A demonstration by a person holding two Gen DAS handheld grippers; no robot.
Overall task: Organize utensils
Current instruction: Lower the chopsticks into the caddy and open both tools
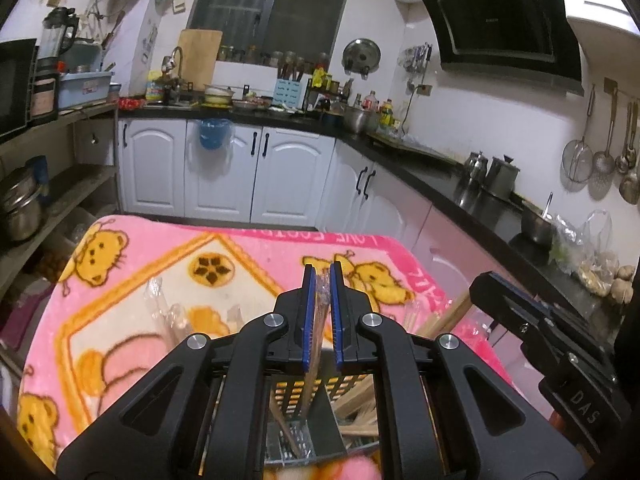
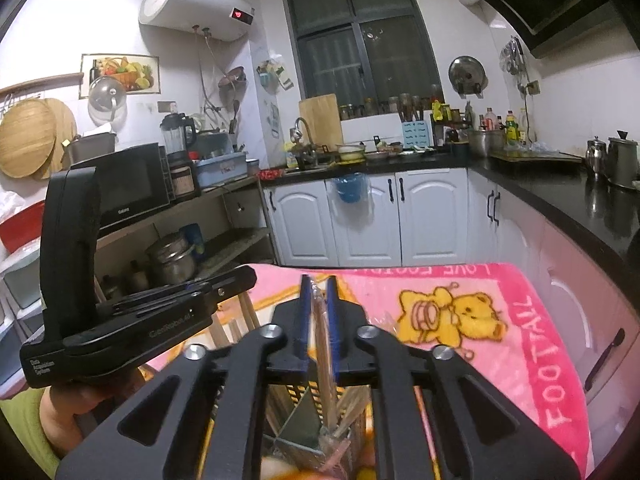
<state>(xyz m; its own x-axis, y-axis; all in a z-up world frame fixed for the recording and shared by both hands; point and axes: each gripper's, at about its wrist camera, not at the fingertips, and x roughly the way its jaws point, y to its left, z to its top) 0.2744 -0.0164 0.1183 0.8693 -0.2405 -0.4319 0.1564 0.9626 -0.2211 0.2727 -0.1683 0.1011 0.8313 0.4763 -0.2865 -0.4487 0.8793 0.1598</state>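
Our left gripper [image 1: 322,276] clamps wrapped chopsticks [image 1: 316,344]; our right gripper [image 2: 318,292] stands slightly parted around another wrapped pair [image 2: 325,352], contact unclear, above a half-hidden metal holder [image 1: 304,436].

Wrapped chopsticks [image 1: 318,322], a wooden pair in clear film, stand nearly upright, lower ends inside the perforated metal holder [image 1: 304,436]. A second wrapped pair [image 2: 322,344] likewise descends into the holder [image 2: 300,420], which contains loose wooden chopsticks [image 1: 356,404]. Further wrapped pairs [image 1: 166,312] lie flat on the pink blanket [image 1: 256,248].
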